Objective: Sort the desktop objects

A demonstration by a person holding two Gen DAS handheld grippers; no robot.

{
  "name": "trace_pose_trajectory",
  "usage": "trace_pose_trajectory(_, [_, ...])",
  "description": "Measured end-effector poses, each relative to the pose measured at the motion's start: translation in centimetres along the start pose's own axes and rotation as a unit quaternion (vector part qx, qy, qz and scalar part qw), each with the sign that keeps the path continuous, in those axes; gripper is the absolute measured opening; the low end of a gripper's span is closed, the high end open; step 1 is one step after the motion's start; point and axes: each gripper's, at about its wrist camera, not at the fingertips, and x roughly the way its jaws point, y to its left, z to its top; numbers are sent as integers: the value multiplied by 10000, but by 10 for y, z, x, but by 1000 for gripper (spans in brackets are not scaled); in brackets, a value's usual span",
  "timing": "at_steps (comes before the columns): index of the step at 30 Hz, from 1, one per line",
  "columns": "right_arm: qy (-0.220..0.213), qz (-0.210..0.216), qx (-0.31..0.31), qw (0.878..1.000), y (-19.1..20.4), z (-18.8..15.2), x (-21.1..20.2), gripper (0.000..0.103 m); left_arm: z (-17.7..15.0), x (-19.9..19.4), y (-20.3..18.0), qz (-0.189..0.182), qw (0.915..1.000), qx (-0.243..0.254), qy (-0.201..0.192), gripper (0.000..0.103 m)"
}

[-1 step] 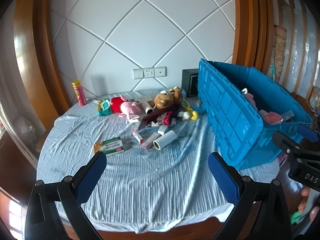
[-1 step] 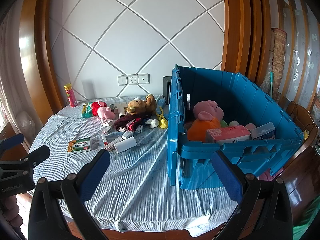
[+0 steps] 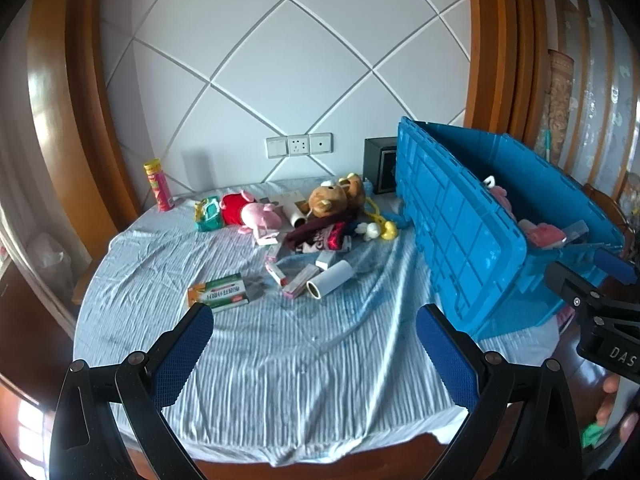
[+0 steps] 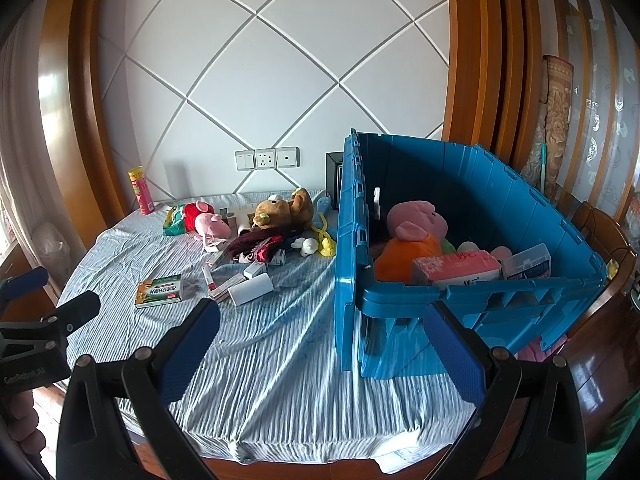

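A round table with a blue-striped cloth holds a scatter of objects: a green and orange box, a white roll, a brown bear plush, a pink pig plush and a dark red cloth. A blue crate stands at the right and holds a pig plush and boxes. My left gripper is open and empty above the table's near edge. My right gripper is open and empty before the crate's near left corner.
A yellow and pink can stands at the far left. A black box sits behind the crate by the wall. Wooden chairs stand to the right. Each gripper shows at the edge of the other's view.
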Motion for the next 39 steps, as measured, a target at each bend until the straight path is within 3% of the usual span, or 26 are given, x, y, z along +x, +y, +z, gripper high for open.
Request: trace_pose_trajectory(39, [116, -72, -96, 9999, 23, -4, 1, 103, -9, 9, 19, -146, 9998, -87, 108, 102])
